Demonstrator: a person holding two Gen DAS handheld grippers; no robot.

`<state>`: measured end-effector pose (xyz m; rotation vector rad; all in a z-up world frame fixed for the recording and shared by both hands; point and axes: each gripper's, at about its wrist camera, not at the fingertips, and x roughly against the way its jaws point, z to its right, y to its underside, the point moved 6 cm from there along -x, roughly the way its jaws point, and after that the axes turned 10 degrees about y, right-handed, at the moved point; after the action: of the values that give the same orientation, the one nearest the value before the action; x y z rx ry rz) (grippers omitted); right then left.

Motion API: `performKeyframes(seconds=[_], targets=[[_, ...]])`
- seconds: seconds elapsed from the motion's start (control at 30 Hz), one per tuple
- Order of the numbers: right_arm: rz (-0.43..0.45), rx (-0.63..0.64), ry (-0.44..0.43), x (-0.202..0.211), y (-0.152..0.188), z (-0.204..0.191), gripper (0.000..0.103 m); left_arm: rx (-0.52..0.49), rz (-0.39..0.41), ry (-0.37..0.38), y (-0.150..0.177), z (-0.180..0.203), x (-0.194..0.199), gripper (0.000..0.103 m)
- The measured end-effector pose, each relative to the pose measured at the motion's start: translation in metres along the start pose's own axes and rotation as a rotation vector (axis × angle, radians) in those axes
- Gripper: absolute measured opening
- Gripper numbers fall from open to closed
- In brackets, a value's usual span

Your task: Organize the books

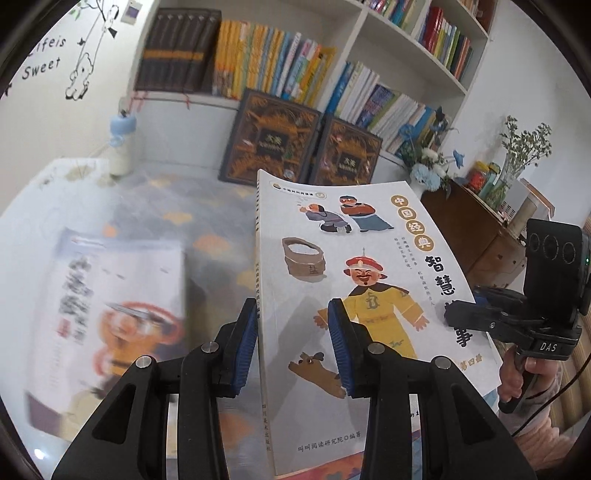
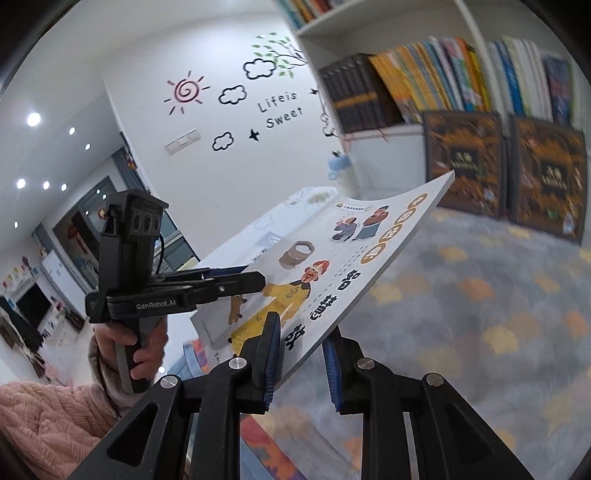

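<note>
Mainly the risk was the thin illustrated book (image 1: 354, 295) bowing and sliding out — it was pinched only at two edges and already curved between them, well short of the bookshelf (image 1: 362, 22) ahead. A twist of either hand could tear the cover or drop it onto the blurred book (image 1: 103, 317) lying below the bookshelf. Left gripper (image 1: 293, 347) was clamped on the spine-side edge, jaws nearly together. Right gripper (image 2: 301, 354) was likewise closed on the opposite edge — both pads (image 2: 271, 354) pressed against the cover.
</note>
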<state>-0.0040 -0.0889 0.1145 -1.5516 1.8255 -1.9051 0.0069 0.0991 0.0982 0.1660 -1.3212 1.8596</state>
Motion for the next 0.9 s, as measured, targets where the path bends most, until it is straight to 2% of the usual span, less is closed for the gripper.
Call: performKeyframes(seconds=[0.1,0.23,0.47,0.63,0.9], targets=[[-0.001,0.04,-0.014,-0.015,-0.01,-0.024,0.022,0.01,0.033,-0.027,-0.009,-0.019,0.023,0.034],[-0.025,0.065,-0.078,-0.05,-0.022,-0.056,0.024,0.034,0.066,-0.095,-0.012,-0.05,0.048,0.034],[-0.076,0.08,-0.13,-0.112,-0.03,-0.091,0.024,0.061,0.073,-0.18,-0.002,-0.105,0.076,0.036],[-0.106,0.087,-0.126,-0.148,-0.028,-0.102,0.025,0.098,0.061,-0.202,0.006,-0.136,0.076,0.036],[-0.202,0.054,-0.117,-0.194,-0.008,-0.096,0.03,0.086,0.007,-0.207,0.024,-0.154,0.058,0.036]])
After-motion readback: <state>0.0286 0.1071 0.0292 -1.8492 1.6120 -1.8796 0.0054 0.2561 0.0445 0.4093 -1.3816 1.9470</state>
